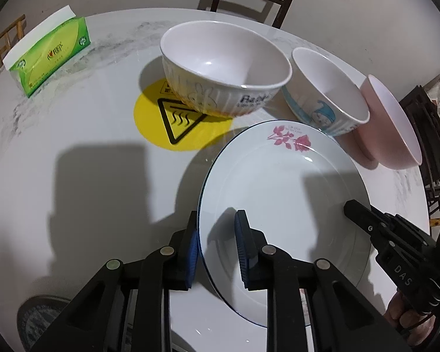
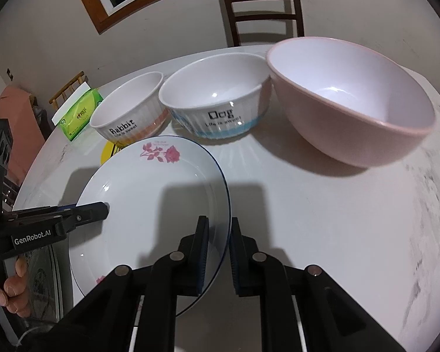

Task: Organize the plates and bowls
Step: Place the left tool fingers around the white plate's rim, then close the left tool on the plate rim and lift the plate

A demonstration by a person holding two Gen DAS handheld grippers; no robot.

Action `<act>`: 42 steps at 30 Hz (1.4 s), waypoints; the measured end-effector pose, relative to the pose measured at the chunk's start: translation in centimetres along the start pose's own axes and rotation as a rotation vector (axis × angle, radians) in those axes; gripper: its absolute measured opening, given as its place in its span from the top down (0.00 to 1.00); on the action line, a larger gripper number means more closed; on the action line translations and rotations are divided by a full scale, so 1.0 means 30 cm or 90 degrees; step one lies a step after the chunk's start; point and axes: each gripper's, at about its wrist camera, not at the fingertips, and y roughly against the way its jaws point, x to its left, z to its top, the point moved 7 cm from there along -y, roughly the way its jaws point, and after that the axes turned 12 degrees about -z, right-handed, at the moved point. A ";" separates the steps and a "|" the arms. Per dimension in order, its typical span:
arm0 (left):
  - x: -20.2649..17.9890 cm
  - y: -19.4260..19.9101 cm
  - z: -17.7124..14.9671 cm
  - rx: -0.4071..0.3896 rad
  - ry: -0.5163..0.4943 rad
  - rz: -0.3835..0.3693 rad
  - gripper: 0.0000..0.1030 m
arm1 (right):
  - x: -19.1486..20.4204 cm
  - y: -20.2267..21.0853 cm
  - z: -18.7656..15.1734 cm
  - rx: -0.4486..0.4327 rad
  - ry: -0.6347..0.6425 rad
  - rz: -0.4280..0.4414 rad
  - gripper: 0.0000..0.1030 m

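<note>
A white plate with pink roses [image 1: 281, 193] [image 2: 149, 205] is held tilted above the table. My left gripper [image 1: 217, 220] straddles its left rim with a gap between pad and plate. My right gripper [image 2: 219, 226] straddles its right rim the same way. Both look partly open around the rim. Behind stand a white "Rabbit" bowl [image 1: 226, 67] [image 2: 129, 111], a white "Dog" bowl [image 1: 328, 91] [image 2: 214, 96] and a large pink bowl [image 1: 390, 126] [image 2: 352, 99], all upright on the table.
A green tissue pack [image 1: 50, 55] [image 2: 79, 114] lies at the far left. A yellow hot-surface sticker [image 1: 179, 120] marks the white marble table [image 2: 322, 220]. A dark chair [image 2: 264, 6] stands behind the table.
</note>
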 end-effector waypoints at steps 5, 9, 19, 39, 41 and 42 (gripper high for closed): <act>-0.020 0.001 -0.029 0.007 -0.006 -0.002 0.82 | -0.010 0.017 -0.031 0.006 -0.012 -0.006 0.87; -0.034 0.004 -0.047 0.010 -0.009 -0.002 0.83 | -0.018 0.035 -0.058 0.008 -0.021 -0.007 0.87; -0.075 0.037 -0.070 0.000 -0.021 -0.003 0.83 | -0.030 0.093 -0.078 -0.004 -0.034 -0.010 0.87; -0.013 0.248 -0.174 -0.049 0.002 0.012 0.83 | 0.132 0.247 -0.118 -0.045 0.008 0.012 0.87; 0.013 0.277 -0.194 -0.053 0.011 0.017 0.83 | 0.165 0.258 -0.128 -0.046 0.017 0.019 0.87; 0.024 0.289 -0.202 -0.055 0.014 0.019 0.83 | 0.183 0.263 -0.134 -0.047 0.022 0.022 0.87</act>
